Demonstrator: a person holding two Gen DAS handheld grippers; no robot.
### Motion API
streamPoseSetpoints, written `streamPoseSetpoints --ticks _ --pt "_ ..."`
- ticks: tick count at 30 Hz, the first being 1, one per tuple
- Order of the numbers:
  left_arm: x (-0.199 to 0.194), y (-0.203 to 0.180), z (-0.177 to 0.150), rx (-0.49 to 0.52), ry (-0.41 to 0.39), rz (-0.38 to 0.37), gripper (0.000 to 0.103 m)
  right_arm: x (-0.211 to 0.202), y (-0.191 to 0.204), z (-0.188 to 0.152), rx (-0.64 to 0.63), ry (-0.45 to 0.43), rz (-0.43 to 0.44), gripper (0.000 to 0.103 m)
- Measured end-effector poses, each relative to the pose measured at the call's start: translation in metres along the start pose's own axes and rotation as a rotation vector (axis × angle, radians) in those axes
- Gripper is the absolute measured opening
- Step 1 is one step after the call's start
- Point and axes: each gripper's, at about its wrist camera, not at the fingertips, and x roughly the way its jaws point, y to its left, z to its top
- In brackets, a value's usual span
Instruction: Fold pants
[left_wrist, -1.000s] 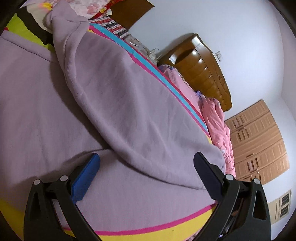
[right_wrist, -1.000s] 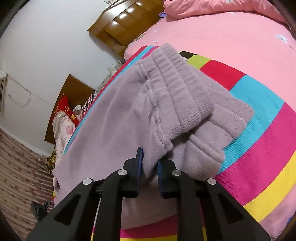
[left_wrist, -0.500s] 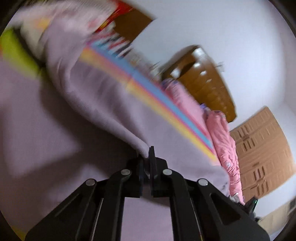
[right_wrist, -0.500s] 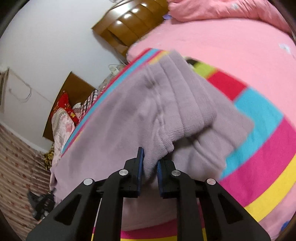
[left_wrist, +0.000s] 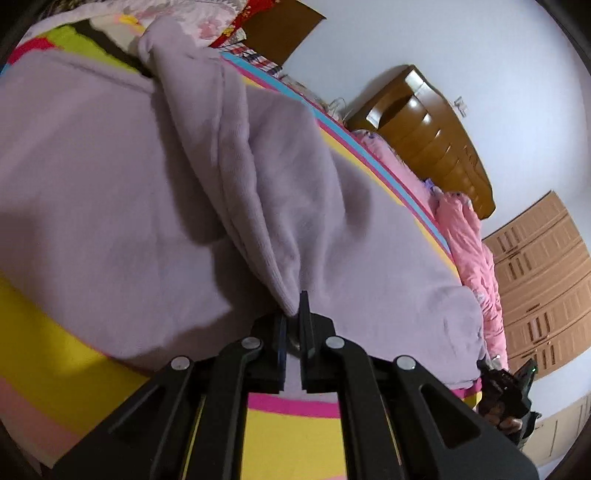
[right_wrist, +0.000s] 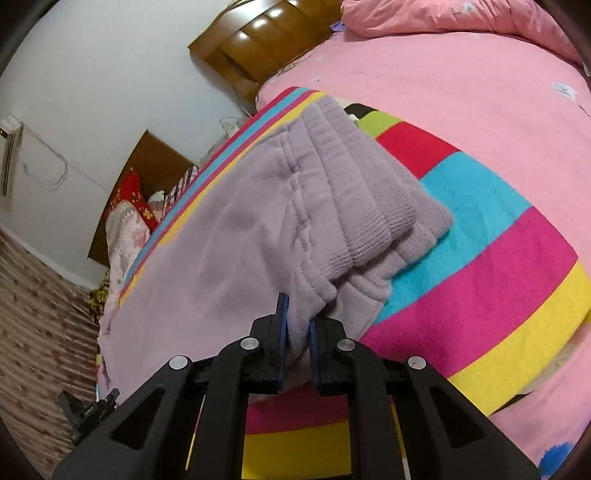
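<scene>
Left wrist view: left gripper (left_wrist: 291, 325) clamped on fold of lilac pants (left_wrist: 122, 192), cloth pulled up in ridge off striped blanket (left_wrist: 44, 343). Right wrist view: right gripper (right_wrist: 297, 330) pinched tight on ribbed waistband (right_wrist: 369, 214), pants spread across blanket on bed (right_wrist: 461, 92).

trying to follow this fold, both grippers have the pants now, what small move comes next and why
Probably lift both together and carry the pinched edge across. The left gripper and right gripper are each shut on the lilac pants, which lie on the striped blanket.
</scene>
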Motion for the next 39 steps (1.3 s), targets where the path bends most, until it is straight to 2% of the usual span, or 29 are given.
streamPoseSetpoints --ticks 3,5,7,9,12,13,15,16,18,21,22,23,24,26,28,30,32,34,36,39 --pt "-0.024 -0.019 0.006 0.044 -0.047 -0.016 0.005 -0.018 0.009 0.002 -0.02 -0.025 0.041 0.011" --pt "-0.031 -0.024 0.003 0.058 -0.058 -0.009 0.005 -0.021 0.001 -0.002 0.001 -0.016 0.032 0.011" --pt "-0.018 -0.014 -0.003 0.032 -0.028 0.002 0.005 -0.004 -0.016 -0.009 0.031 0.018 -0.002 0.011" --pt "-0.002 -0.002 -0.012 -0.014 0.015 0.02 0.005 -0.002 -0.021 -0.011 0.065 0.001 0.032 0.008" --pt "-0.003 -0.002 -0.01 -0.001 0.002 0.021 0.007 -0.003 -0.013 -0.008 0.041 0.008 0.003 0.009" --pt "-0.005 -0.004 -0.008 0.01 -0.001 0.026 0.011 -0.004 -0.013 -0.008 0.048 0.014 0.01 0.01" --pt "-0.008 -0.007 -0.007 0.021 0.001 0.02 0.024 -0.004 -0.011 -0.009 0.052 0.014 0.025 0.022" --pt "-0.008 -0.008 -0.007 0.026 0.002 0.018 0.039 -0.005 -0.009 -0.011 0.054 0.013 0.034 0.026" --pt "-0.009 -0.011 -0.008 0.03 -0.006 0.017 0.042 -0.005 -0.001 -0.015 0.046 0.021 0.044 0.034" --pt "-0.007 -0.008 -0.008 0.007 -0.01 -0.003 0.04 -0.003 0.004 -0.016 0.032 0.022 0.035 0.034" --pt "-0.006 -0.008 -0.008 0.005 -0.006 -0.01 0.035 -0.001 0.004 -0.015 0.024 0.022 0.033 0.034" --pt "-0.004 -0.008 -0.008 0.006 0.001 -0.011 0.014 0.001 0.003 -0.013 0.021 0.014 0.011 0.024" --pt "-0.001 -0.008 -0.008 0.012 0.016 -0.006 0.006 0.003 0.002 -0.012 0.017 0.013 -0.006 0.016" --pt "-0.003 -0.013 -0.011 0.031 0.001 0.005 0.005 0.003 0.0 -0.012 0.02 0.01 0.0 0.012" --pt "-0.024 -0.029 -0.013 0.083 -0.056 0.016 0.005 0.001 0.0 -0.01 0.019 0.01 -0.002 0.012" --pt "-0.041 -0.039 -0.015 0.091 -0.074 0.006 0.005 -0.001 0.0 -0.01 0.012 0.012 -0.006 0.012" --pt "-0.039 -0.035 -0.018 0.071 -0.037 0.014 0.005 0.001 -0.004 -0.011 0.013 0.018 -0.002 0.011" --pt "-0.019 -0.019 -0.027 0.054 0.007 0.06 0.005 0.004 -0.007 -0.01 0.015 0.016 0.005 0.008" --pt "-0.012 -0.01 -0.03 0.04 -0.001 0.037 0.005 0.002 -0.003 -0.008 0.002 0.021 -0.014 0.008" --pt "-0.023 -0.017 -0.026 0.048 -0.005 0.032 0.005 -0.013 0.009 -0.006 -0.042 -0.003 -0.03 0.008"
